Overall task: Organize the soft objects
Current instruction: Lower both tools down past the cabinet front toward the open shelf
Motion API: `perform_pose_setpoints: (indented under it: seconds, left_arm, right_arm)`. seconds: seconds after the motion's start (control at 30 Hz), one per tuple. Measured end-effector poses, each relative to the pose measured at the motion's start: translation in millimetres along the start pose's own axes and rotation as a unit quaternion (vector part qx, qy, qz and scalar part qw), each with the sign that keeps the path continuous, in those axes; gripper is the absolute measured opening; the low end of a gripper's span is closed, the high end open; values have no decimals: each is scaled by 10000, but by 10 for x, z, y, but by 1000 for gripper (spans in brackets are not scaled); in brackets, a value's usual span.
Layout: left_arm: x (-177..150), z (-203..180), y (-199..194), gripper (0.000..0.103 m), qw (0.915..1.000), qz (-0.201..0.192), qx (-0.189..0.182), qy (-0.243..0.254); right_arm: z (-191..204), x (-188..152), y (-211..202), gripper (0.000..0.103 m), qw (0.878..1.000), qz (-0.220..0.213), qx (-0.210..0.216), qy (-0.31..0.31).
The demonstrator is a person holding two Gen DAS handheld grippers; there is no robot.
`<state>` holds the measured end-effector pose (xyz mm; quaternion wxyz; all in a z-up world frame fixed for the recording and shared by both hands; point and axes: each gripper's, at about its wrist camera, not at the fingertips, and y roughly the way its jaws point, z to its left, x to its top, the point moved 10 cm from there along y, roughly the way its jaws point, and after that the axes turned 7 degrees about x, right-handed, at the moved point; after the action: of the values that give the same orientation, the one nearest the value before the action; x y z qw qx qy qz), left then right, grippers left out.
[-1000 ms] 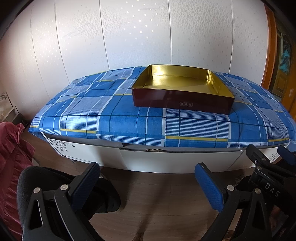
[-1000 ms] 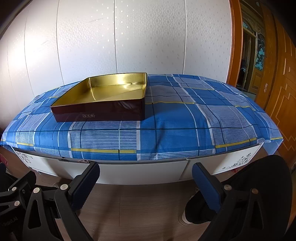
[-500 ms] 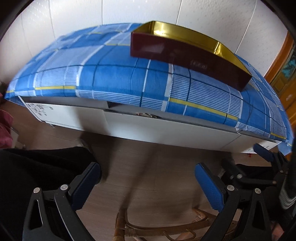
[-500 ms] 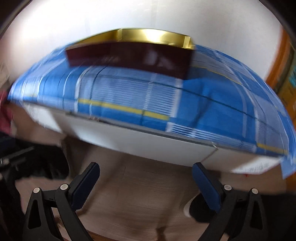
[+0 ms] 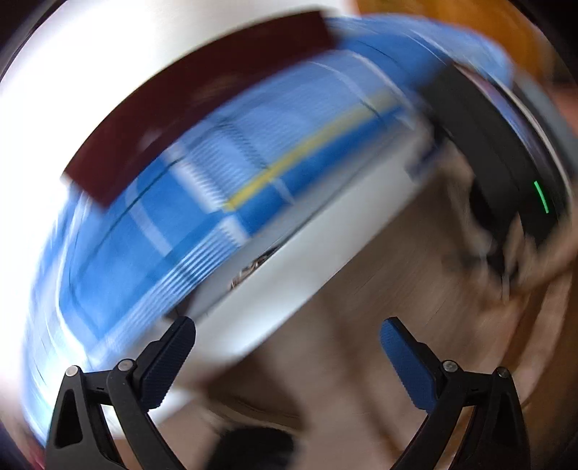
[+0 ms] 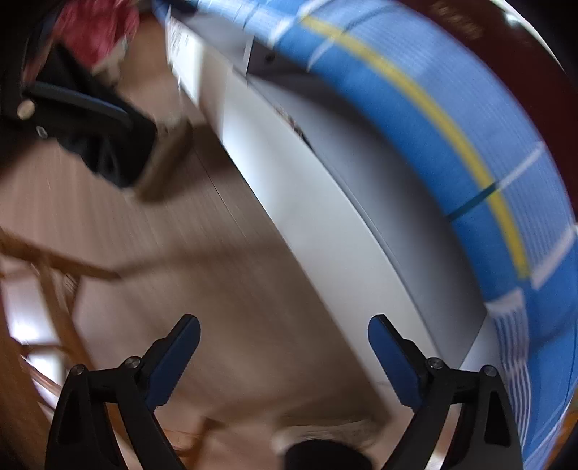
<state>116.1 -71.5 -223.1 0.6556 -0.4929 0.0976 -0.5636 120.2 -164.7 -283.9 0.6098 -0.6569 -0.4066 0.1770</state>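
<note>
Both views are blurred by fast motion and tilted. My left gripper point(image 5: 287, 343) is open and empty, low in front of the table's white front panel point(image 5: 274, 289). The dark red box point(image 5: 188, 108) sits on the blue checked cloth point(image 5: 224, 173) above it. My right gripper point(image 6: 283, 341) is open and empty over the wooden floor point(image 6: 216, 271). The blue checked cloth point(image 6: 451, 119) curves along the upper right, with the dark red box point(image 6: 534, 72) at the far edge. A red soft cloth point(image 6: 97, 29) lies at the top left.
The other gripper point(image 6: 72, 105) shows at the upper left of the right wrist view. A black device with a green light point(image 5: 520, 170) is at the right of the left wrist view. A wooden chair frame point(image 6: 47, 274) stands at the left.
Both grippers have swung down and rolled sideways, away from the table top toward the floor. The box and cloth have slid to the upper edges of the views. Both grippers stay open.
</note>
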Motion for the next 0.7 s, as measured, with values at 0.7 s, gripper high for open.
perform_pose_setpoints:
  seconds: [0.7]
  left_arm:
    - [-112,-398,1069,103,9839,-179,518,1703]
  right_arm:
    - [-702,-30,499,93,9917,85,-1076,-695]
